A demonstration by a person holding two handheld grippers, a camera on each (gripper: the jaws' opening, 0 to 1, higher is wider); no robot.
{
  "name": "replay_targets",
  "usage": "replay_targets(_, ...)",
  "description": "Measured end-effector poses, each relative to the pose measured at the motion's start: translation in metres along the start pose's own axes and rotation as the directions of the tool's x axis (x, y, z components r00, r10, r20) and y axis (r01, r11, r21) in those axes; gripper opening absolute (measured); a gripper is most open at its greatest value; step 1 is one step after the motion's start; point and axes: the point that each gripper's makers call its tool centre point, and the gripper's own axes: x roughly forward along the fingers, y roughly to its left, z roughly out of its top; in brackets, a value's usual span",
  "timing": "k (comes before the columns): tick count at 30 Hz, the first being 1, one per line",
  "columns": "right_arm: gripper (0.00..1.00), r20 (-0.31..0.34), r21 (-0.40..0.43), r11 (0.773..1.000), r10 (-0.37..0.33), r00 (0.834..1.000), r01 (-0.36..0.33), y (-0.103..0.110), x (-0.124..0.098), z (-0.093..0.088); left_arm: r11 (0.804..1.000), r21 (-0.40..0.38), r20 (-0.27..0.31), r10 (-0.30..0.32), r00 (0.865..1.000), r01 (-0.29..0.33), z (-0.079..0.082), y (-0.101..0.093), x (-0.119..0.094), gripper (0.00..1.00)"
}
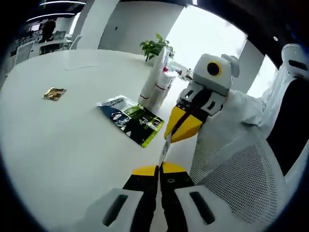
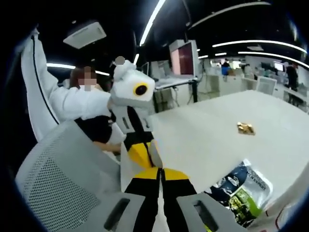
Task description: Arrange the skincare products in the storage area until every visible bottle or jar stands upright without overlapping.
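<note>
On the white table (image 1: 72,145), two tall white bottles (image 1: 153,77) stand upright, with a pink-capped one (image 1: 166,79) beside them. A blue and green flat pack (image 1: 130,120) lies in front of them; it also lies at the lower right (image 2: 241,191) in the right gripper view. My left gripper (image 1: 158,169) is shut on a thin pale strip (image 1: 165,147), seen edge-on. My right gripper (image 1: 176,129) reaches in from the right, shut on the strip's upper end. In the right gripper view my right gripper (image 2: 161,171) pinches that strip (image 2: 155,154), and the left gripper (image 2: 144,153) holds its far end.
A small gold wrapper (image 1: 54,93) lies alone on the table's left part. A potted plant (image 1: 155,47) stands behind the bottles. A grey mesh chair (image 1: 231,179) sits close at the table's edge. A person in white sleeves (image 2: 72,104) is behind the grippers.
</note>
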Motion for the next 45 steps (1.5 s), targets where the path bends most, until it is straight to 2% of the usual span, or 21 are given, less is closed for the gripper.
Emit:
replay_targets(3,0.00,-0.025,0.005,0.999,-0.052,0.998,0.052,-0.010,0.001,-0.006,0.999,-0.036,0.002,0.015,1.000,-0.015,-0.002,0.004,0.000,0.00)
replay_targets(6,0.01,-0.038,-0.003,0.998,-0.067,0.997,0.067,-0.013,0.001,-0.010,0.997,-0.072,0.007,0.030,1.000,-0.030,-0.002,0.009,0.001,0.00)
replay_targets(9,0.04,-0.052,-0.029,0.991,-0.129,0.990,0.128,-0.025,-0.002,-0.013,0.993,-0.109,0.002,0.045,0.999,-0.044,-0.004,0.014,0.003,0.00)
replay_targets(17,0.03,-0.082,-0.029,0.987,-0.159,0.984,0.158,-0.033,-0.002,-0.019,0.972,-0.222,-0.030,0.073,0.997,-0.078,-0.008,0.031,0.009,0.00)
replay_targets(22,0.03,-0.086,-0.044,0.986,-0.164,0.983,0.160,-0.034,-0.001,-0.020,0.937,-0.341,-0.068,0.051,0.996,-0.072,-0.011,0.035,0.014,0.00)
replay_targets(24,0.02,-0.086,-0.047,0.985,-0.167,0.982,0.164,-0.035,-0.001,-0.019,0.931,-0.351,-0.093,0.072,0.993,-0.100,-0.013,0.041,0.015,0.00)
replay_targets(26,0.02,-0.089,-0.050,0.985,-0.170,0.981,0.166,-0.035,-0.001,-0.020,0.923,-0.373,-0.088,0.069,0.994,-0.097,-0.009,0.042,0.016,0.00)
replay_targets(28,0.03,-0.090,-0.054,0.984,-0.175,0.980,0.170,-0.036,-0.001,-0.021,0.912,-0.395,-0.095,0.082,0.992,-0.113,-0.007,0.045,0.017,0.00)
replay_targets(30,0.03,-0.087,-0.066,0.982,-0.185,0.979,0.180,-0.037,0.000,-0.021,0.893,-0.428,-0.130,0.092,0.987,-0.139,-0.009,0.047,0.018,0.00)
replay_targets(32,0.04,-0.080,-0.080,0.979,-0.192,0.978,0.185,-0.036,0.002,-0.019,0.893,-0.422,-0.156,0.097,0.983,-0.155,-0.010,0.048,0.020,0.00)
replay_targets(35,0.05,-0.065,-0.115,0.975,-0.200,0.978,0.192,-0.035,0.009,-0.016,0.898,-0.385,-0.234,0.128,0.964,-0.213,-0.014,0.052,0.021,0.00)
replay_targets(38,0.05,-0.068,-0.146,0.969,-0.213,0.975,0.201,-0.036,0.014,-0.019,0.906,-0.345,-0.275,0.151,0.950,-0.244,-0.015,0.052,0.023,0.00)
replay_targets(40,0.05,-0.085,-0.173,0.963,-0.222,0.971,0.205,-0.038,0.017,-0.023,0.915,-0.312,-0.295,0.161,0.942,-0.254,-0.015,0.052,0.025,0.00)
replay_targets(42,0.05,-0.089,-0.206,0.956,-0.232,0.969,0.210,-0.040,0.019,-0.024,0.916,-0.309,-0.303,0.162,0.939,-0.257,-0.013,0.051,0.027,0.00)
replay_targets(45,0.06,-0.083,-0.237,0.947,-0.241,0.967,0.216,-0.043,0.023,-0.022,0.920,-0.280,-0.329,0.175,0.928,-0.274,-0.015,0.052,0.028,0.00)
